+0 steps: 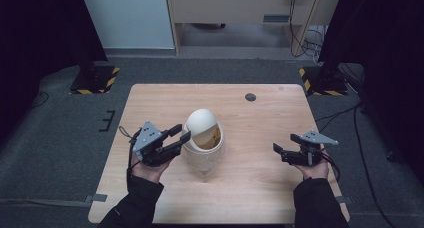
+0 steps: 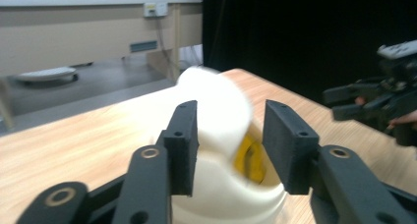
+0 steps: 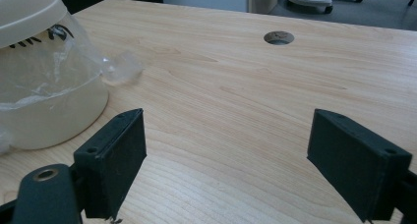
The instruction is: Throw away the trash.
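Two grippers are at work here, and only yours on the left is busy. Nearest you, the left gripper point(image 1: 176, 136) sits just beside the cream-coloured bin point(image 1: 204, 150) at the middle of the table point(image 1: 260, 188), its tips up against the bin's left side at the rim. In the left gripper view the left gripper point(image 2: 230, 145) has its jaws partly apart, with the bin's domed lid point(image 2: 216, 111) showing in the gap between them; the pads look clear of the plastic, so nothing is clamped, though blur makes contact hard to rule out. The lid is tipped, leaving the mouth open, with something yellowish point(image 2: 248, 160) inside.

Out to the side, your right gripper point(image 1: 280, 153) rests low near the table's right edge, well apart from the bin, jaws spread wide over bare wood point(image 3: 226, 150). A clear liner bag point(image 3: 64, 81) clings round the bin's body on that side.

You seem to be at the stage of working the swing lid, just off it or lining up on it. Next, you'd want to settle the left jaws squarely on the lid's edge before pressing, and bring the right gripper in to steady the body, since a light bin may slide. Farther off, a cable hole point(image 1: 250, 97) marks the table's far side.
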